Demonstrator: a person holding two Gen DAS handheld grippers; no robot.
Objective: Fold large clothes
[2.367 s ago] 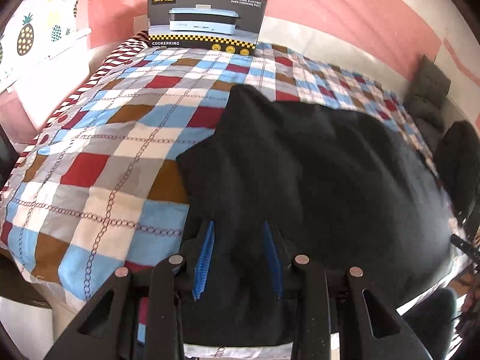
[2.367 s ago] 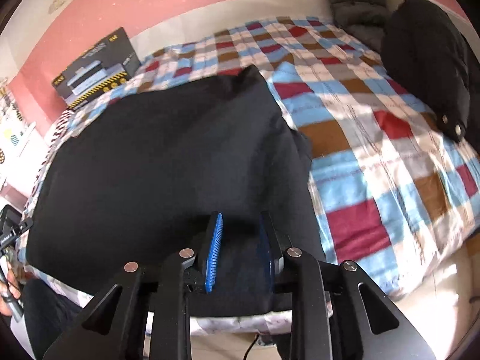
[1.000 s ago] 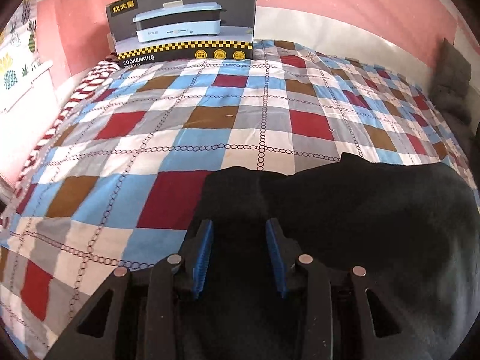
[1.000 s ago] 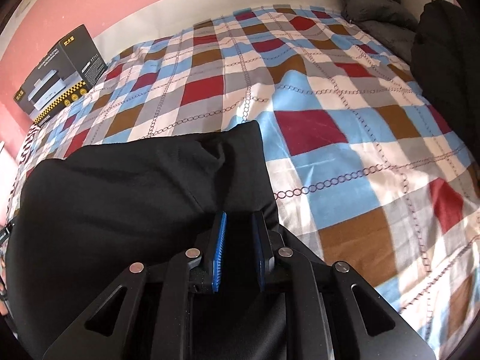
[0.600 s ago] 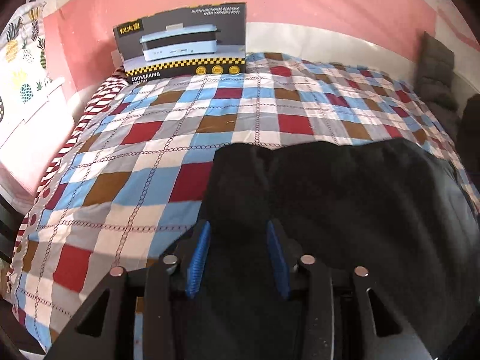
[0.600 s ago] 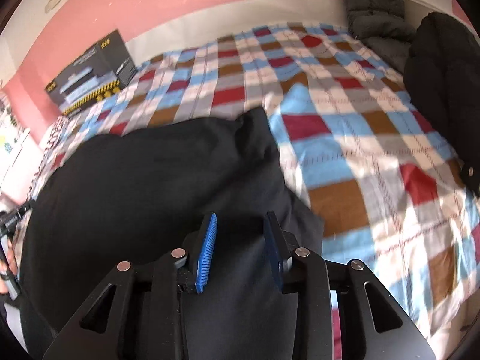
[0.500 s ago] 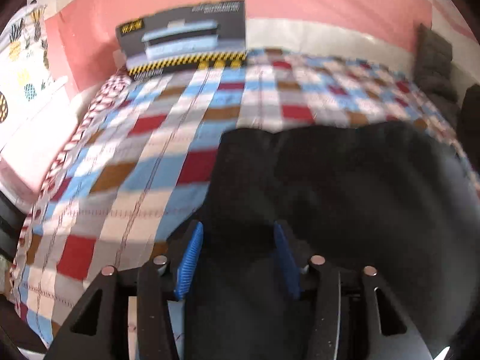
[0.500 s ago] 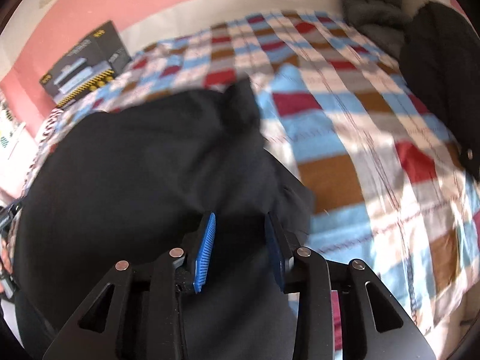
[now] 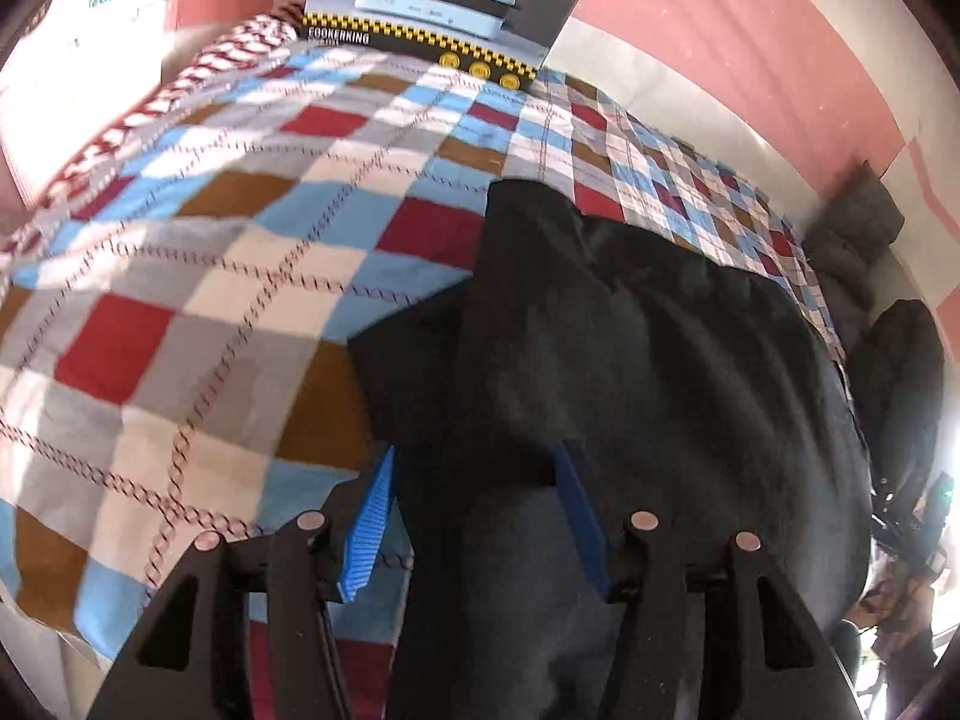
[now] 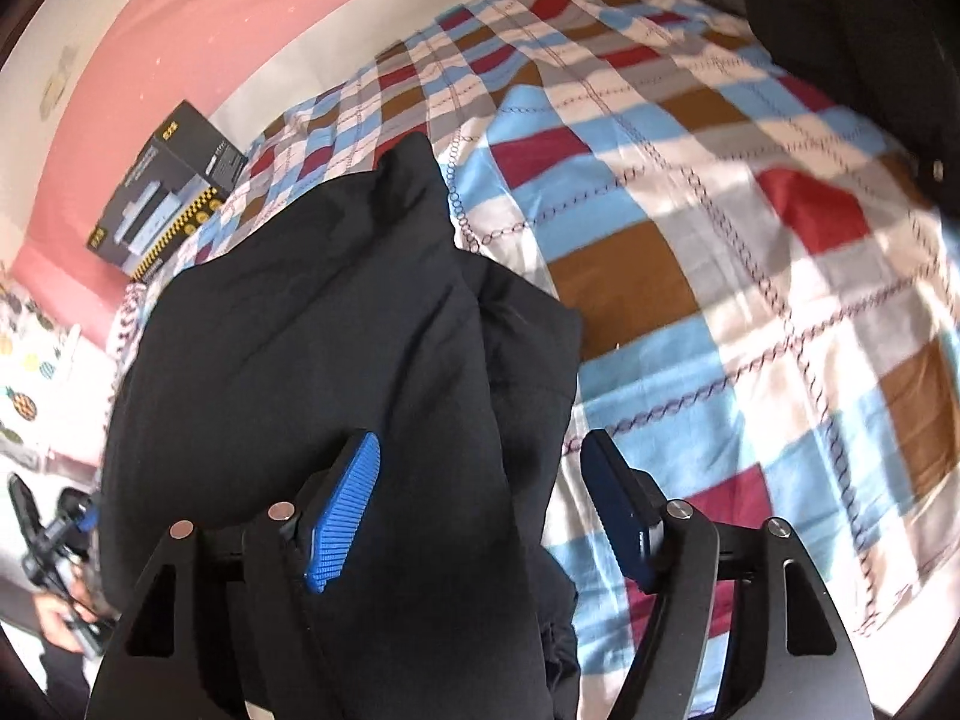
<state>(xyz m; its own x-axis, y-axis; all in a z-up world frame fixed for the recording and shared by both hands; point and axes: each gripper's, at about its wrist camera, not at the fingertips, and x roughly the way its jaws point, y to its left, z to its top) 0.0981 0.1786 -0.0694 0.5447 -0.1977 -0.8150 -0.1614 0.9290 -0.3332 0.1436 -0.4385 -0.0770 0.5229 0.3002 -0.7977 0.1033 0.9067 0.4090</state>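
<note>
A large black garment (image 9: 630,372) lies doubled over on the checked bedspread (image 9: 198,300). In the left wrist view its left edge runs between the blue pads (image 9: 369,516) of my left gripper (image 9: 474,456). Those jaws are opening, and the cloth lies loose between them. In the right wrist view the garment (image 10: 312,330) has its right folded edge under my right gripper (image 10: 480,441). The right jaws are opening wide, with one pad (image 10: 348,498) over the cloth and the other over the bedspread (image 10: 720,300). Neither pair of pads presses on the fabric.
A cooker box (image 9: 444,18) stands against the pink wall at the bed's far end, also the box (image 10: 168,198) in the right view. Dark jackets (image 9: 894,372) are piled at the bed's right side. A hand (image 10: 60,546) holds the other gripper at lower left.
Both grippers' jaws have widened and let go of the black garment. Both have drawn back toward the near edge of the bed, and the garment now lies folded over itself.
</note>
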